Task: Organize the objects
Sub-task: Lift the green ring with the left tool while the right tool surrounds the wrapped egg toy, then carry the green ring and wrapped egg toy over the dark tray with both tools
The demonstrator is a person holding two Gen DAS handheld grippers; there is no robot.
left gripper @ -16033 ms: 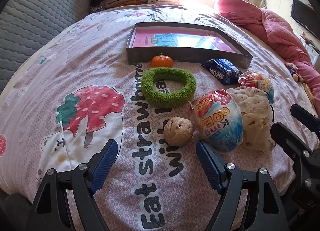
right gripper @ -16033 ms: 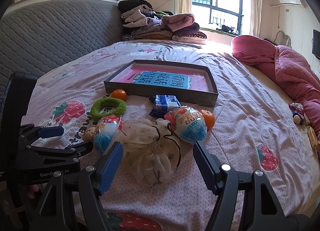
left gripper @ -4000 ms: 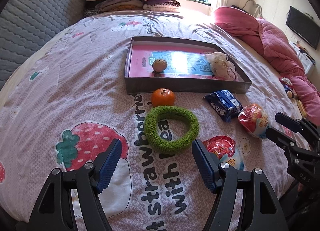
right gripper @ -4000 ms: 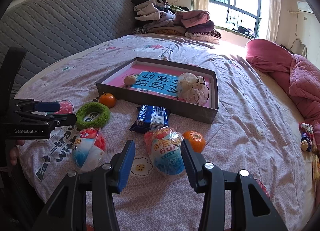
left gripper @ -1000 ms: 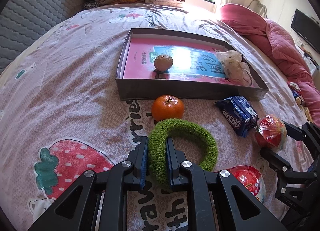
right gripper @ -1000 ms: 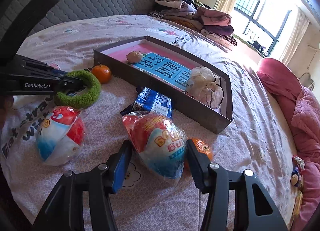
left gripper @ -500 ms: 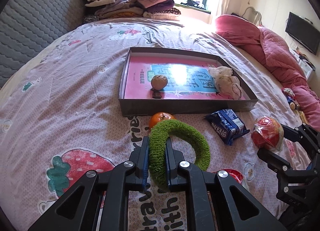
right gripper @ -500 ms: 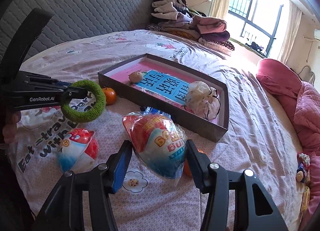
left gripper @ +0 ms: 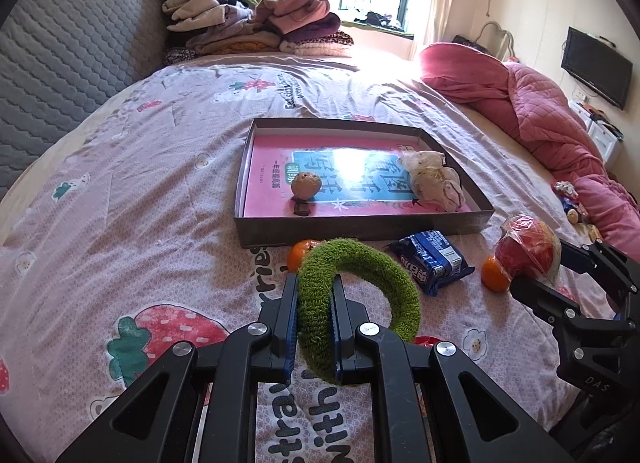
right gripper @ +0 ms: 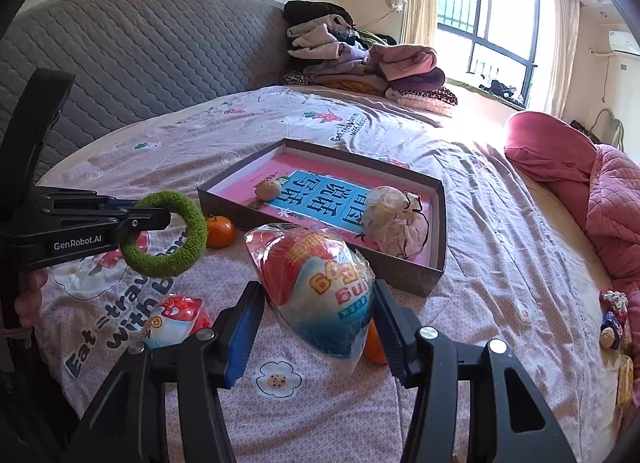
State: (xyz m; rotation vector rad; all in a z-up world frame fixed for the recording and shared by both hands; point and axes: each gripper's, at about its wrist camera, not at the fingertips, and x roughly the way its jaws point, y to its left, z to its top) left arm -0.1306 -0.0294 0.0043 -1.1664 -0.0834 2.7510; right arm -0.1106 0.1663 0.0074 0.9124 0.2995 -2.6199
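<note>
My left gripper (left gripper: 314, 295) is shut on a fuzzy green ring (left gripper: 384, 267) and holds it in the air in front of the shallow dark box (left gripper: 360, 226); the ring also shows in the right wrist view (right gripper: 176, 259). My right gripper (right gripper: 318, 315) is shut on a wrapped red, white and blue egg toy (right gripper: 320, 283), lifted above the bed; it shows at the right in the left wrist view (left gripper: 528, 249). The box (right gripper: 420, 275) holds a walnut (left gripper: 306, 185) and a cream mesh pouch (left gripper: 434, 181).
On the bedspread in front of the box lie two oranges (left gripper: 299, 254) (left gripper: 494, 273), a blue snack packet (left gripper: 430, 257) and a second egg toy (right gripper: 178, 321). A pink quilt (left gripper: 540, 103) lies at the right, folded clothes (left gripper: 256, 29) at the back.
Both grippers have risen further off the bed with the green ring and the egg toy held in them. The second orange now shows beside the right gripper.
</note>
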